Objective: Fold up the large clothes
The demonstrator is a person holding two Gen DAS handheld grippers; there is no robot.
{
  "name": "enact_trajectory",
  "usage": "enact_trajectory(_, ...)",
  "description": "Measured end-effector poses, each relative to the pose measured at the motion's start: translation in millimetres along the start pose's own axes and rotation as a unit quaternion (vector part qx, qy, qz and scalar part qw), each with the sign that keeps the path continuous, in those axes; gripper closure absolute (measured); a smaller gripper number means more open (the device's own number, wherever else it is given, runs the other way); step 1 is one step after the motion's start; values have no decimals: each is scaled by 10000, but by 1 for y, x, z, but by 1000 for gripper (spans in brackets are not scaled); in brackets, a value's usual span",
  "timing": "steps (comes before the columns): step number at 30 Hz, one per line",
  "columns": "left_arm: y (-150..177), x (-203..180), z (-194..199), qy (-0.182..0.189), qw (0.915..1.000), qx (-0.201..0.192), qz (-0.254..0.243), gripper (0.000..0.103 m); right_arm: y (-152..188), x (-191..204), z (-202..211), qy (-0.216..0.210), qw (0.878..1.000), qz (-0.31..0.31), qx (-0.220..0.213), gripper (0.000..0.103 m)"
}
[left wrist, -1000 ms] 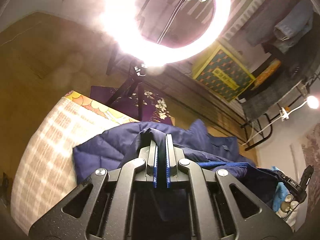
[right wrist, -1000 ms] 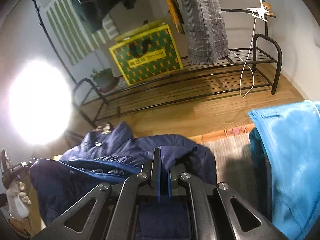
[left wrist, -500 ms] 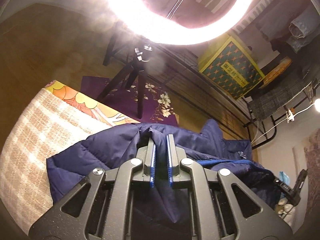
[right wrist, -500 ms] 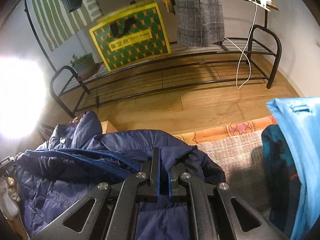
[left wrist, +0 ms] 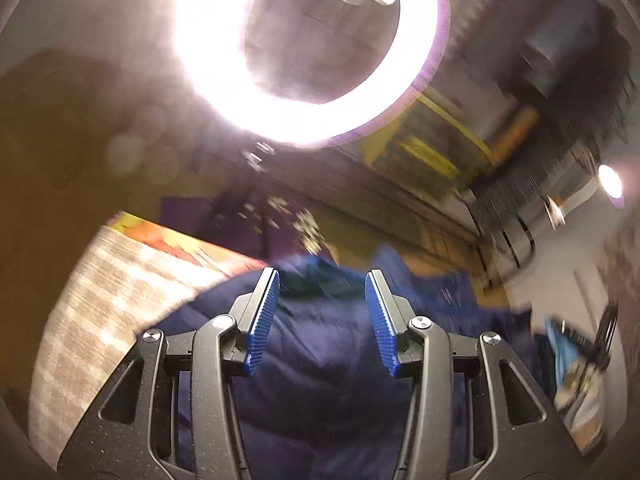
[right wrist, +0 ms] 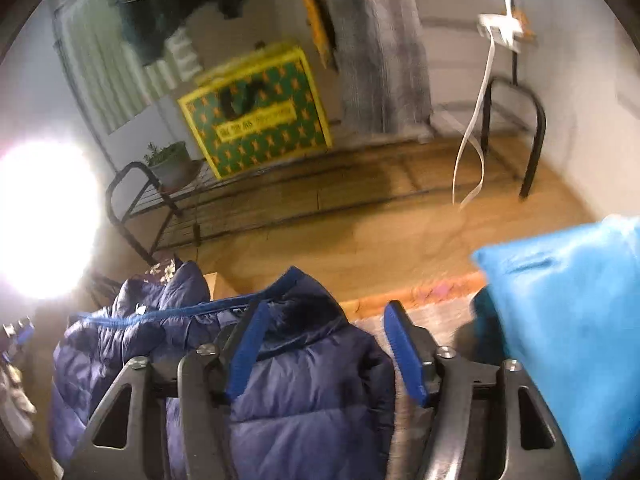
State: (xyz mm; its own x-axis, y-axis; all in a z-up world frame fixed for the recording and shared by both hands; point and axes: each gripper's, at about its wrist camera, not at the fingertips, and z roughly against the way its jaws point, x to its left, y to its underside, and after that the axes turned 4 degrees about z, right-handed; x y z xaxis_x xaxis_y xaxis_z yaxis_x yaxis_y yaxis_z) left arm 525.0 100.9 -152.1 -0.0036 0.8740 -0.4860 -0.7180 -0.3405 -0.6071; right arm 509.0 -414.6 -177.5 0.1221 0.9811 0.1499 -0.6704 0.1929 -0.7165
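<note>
Now both tongs are standing wide open and gripping nothing: the left tongs (left wrist: 322, 312) and the right tongs (right wrist: 322, 342) are hovering over the quilted navy puffer jacket (right wrist: 304, 400). It is lying bunched on a woven beige checked mat (left wrist: 100, 312) covering the wooden floor (right wrist: 360, 232). A smooth blue garment (right wrist: 568, 328) is lying beside it.

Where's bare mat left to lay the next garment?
Left wrist view: the checked mat is bare left of the navy puffer jacket, up to its orange border. Right wrist view: only a narrow strip between jacket and the light blue garment; crowded there.
</note>
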Motion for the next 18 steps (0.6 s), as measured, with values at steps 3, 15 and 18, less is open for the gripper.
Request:
enact_trajectory(3,28,-35,-12,-129,9951,250,-943,59,15,24,18,-511,9970,588,30,57)
enact_trajectory(15,52,-16,-103,-1719,9766,401,-1226,64,62,36,-41,204,9900,1180,741,62)
enact_trajectory(18,60,-23,-114,-1909,9697,357,-1484,64,65,29,-50,234,9913,1024,790,62)
